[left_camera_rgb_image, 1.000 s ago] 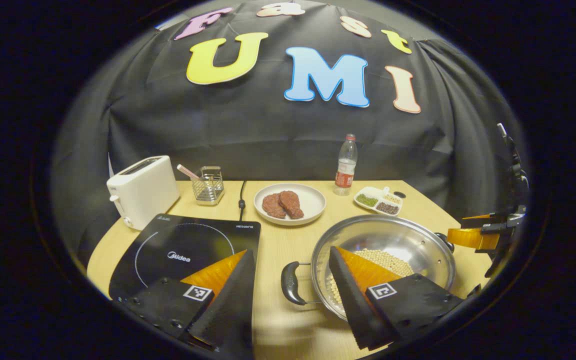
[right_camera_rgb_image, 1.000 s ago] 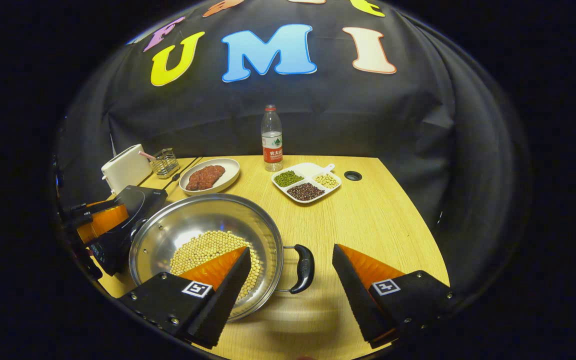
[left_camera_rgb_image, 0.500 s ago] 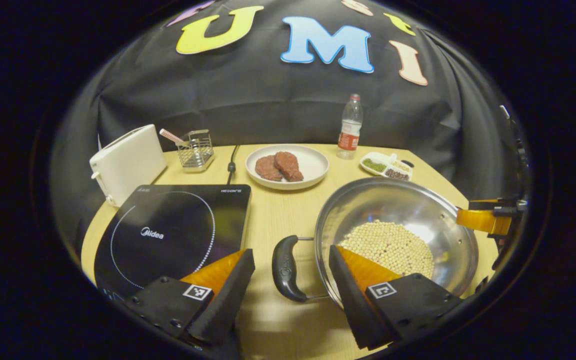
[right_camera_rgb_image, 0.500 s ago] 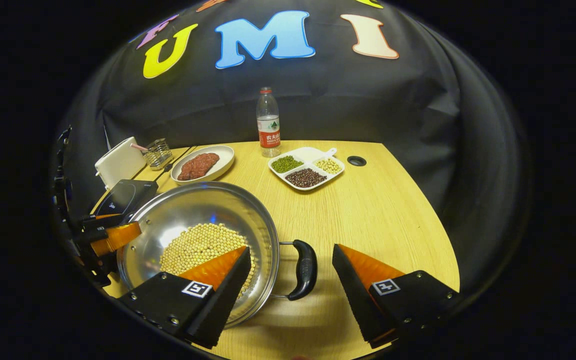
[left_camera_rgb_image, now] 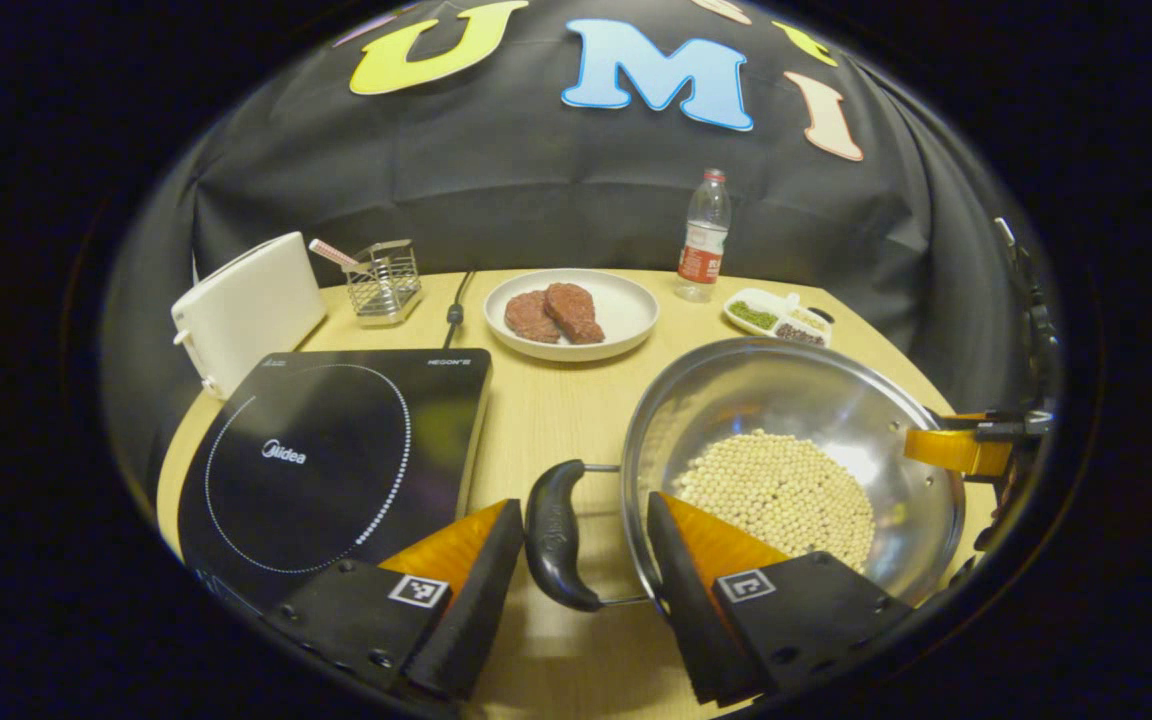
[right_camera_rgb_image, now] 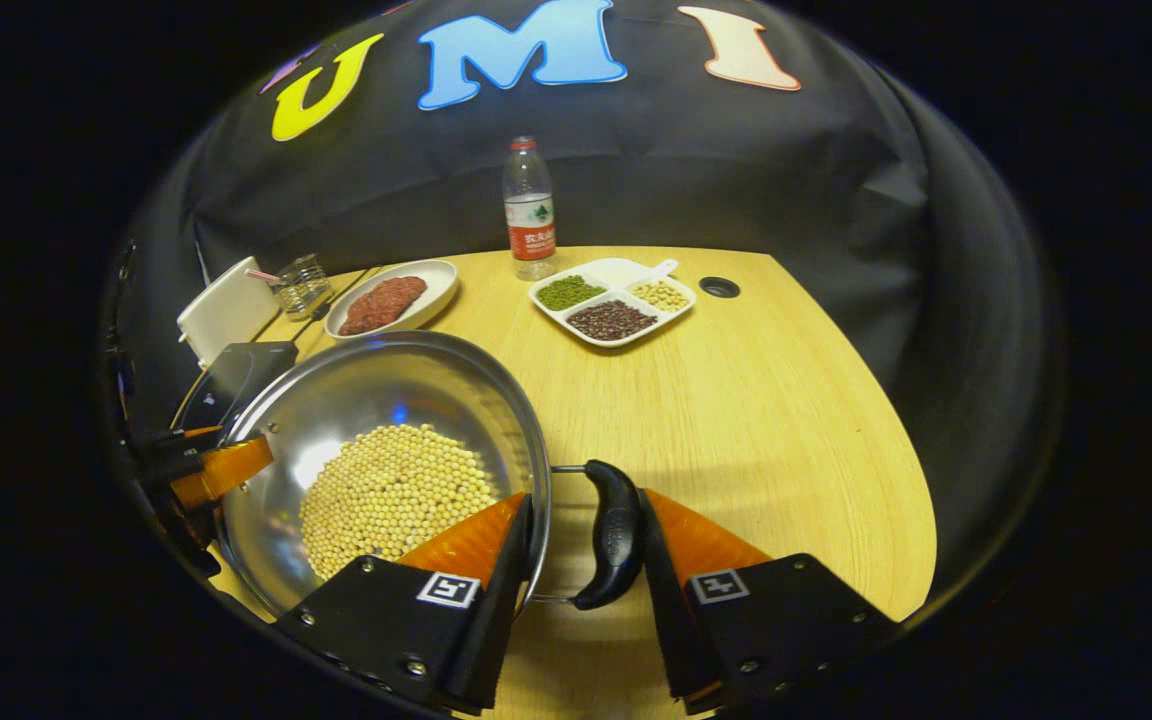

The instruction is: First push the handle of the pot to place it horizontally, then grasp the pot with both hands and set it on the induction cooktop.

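Pot point(left_camera_rgb_image: 796, 440) sits on the worktop point(right_camera_rgb_image: 756, 400), just to the right of the induction cooktop point(left_camera_rgb_image: 326, 460) and not on it, with a heap of pale beans point(left_camera_rgb_image: 781, 490) in its bowl. We have the left gripper point(left_camera_rgb_image: 581, 575) down at the pot's near-cooktop side, its jaws narrowed around the black loop handle point(left_camera_rgb_image: 551, 535): one finger sits just outside the handle, close or barely touching, and the other is over the rim, inside the bowl, so we cannot say that both are pressing yet. In the right gripper view, the right gripper point(right_camera_rgb_image: 581, 580) is at the opposite black handle point(right_camera_rgb_image: 614, 535), the far side of the pot from the cooktop; its jaws are drawn in tight, one finger lying along the rim and the other right against the handle's outer face, and it looks like a pinch on handle and rim together, though we cannot be sure that contact is firm. Beyond the pot from us we see a white plate point(left_camera_rgb_image: 626, 305) with two pieces of red meat point(left_camera_rgb_image: 551, 312), a water bottle point(right_camera_rgb_image: 529, 210) and a divided dish point(right_camera_rgb_image: 611, 305) of beans. Behind the cooktop stand a white toaster point(left_camera_rgb_image: 241, 310) and a small wire rack point(left_camera_rgb_image: 383, 290).
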The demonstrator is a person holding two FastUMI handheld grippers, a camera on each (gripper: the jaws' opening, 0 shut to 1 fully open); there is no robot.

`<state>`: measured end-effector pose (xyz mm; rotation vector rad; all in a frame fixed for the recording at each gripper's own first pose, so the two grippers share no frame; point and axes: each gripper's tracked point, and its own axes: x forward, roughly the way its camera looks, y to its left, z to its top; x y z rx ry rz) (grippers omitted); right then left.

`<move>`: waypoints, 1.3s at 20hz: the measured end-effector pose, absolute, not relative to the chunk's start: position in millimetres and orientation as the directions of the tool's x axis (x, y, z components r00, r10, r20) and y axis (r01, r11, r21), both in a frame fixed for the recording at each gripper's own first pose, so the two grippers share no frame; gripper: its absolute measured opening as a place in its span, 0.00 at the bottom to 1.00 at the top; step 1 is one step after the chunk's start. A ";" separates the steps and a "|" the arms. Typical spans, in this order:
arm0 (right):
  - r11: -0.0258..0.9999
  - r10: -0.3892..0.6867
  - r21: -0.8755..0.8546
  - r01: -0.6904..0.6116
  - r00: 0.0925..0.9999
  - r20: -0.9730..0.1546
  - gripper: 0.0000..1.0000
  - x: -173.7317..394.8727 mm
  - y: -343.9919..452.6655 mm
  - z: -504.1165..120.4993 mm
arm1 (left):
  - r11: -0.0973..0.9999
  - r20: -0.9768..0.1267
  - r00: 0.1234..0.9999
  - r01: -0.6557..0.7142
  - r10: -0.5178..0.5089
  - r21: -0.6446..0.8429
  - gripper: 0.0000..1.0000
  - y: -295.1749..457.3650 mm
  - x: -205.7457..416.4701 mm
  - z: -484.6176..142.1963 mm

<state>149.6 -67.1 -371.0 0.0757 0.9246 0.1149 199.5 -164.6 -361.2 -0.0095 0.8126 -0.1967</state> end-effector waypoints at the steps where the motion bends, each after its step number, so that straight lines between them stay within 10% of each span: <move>1: 0.991 0.133 0.123 -0.058 0.598 -0.790 0.61 146.9 -67.2 -367.9 | 0.983 -0.720 0.671 0.164 -0.174 -0.085 0.77 -165.5 199.4 -362.2; 7: 0.991 0.134 0.121 -0.062 0.596 -0.792 0.53 146.6 -64.5 -368.1 | 0.988 -0.723 0.675 0.128 -0.149 -0.085 0.63 -164.5 203.4 -362.9; 26: 0.993 0.118 0.083 -0.085 0.640 -0.759 0.52 141.3 -34.3 -309.1 | 0.985 -0.658 0.733 0.132 -0.171 -0.109 0.66 -128.8 201.7 -305.9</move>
